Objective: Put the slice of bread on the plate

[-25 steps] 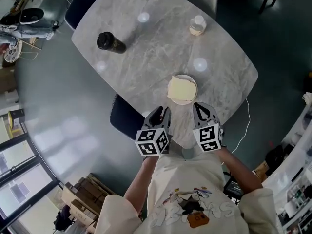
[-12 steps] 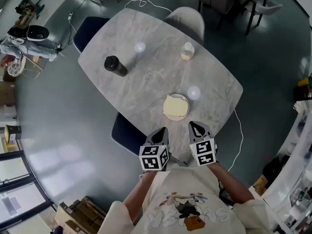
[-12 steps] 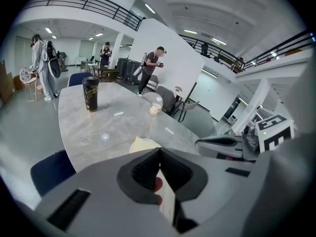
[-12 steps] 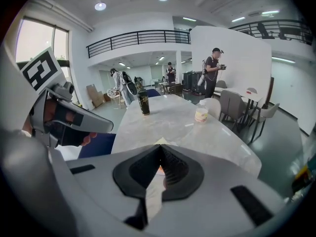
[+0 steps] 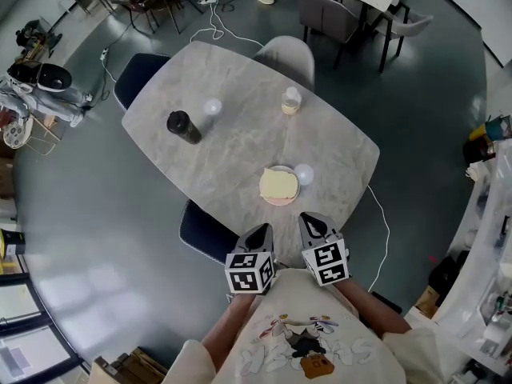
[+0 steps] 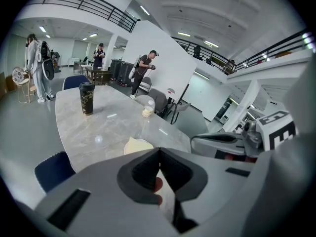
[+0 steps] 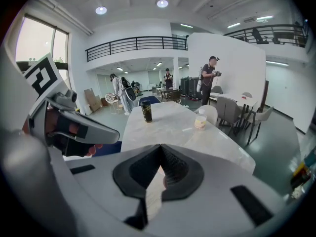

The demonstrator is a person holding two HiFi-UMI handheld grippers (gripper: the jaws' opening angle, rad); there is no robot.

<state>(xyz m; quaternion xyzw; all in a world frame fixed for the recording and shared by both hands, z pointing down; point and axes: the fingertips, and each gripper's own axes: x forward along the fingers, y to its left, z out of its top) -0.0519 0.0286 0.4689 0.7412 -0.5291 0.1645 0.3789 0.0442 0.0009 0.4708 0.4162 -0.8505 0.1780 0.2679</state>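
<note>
The bread, pale and squarish, lies on the plate by the table's near edge, covering all but the plate's rim. The right gripper view hides it behind the jaws. The left gripper and right gripper are both clenched and empty, near the bread but clear of it.

left tongs shut — with right tongs, pulled back from the plate

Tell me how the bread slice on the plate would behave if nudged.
The bread slice looks thin and flat, so it is probably light and floppy. It covers nearly the whole plate, so a push could slide it past the rim.
</note>
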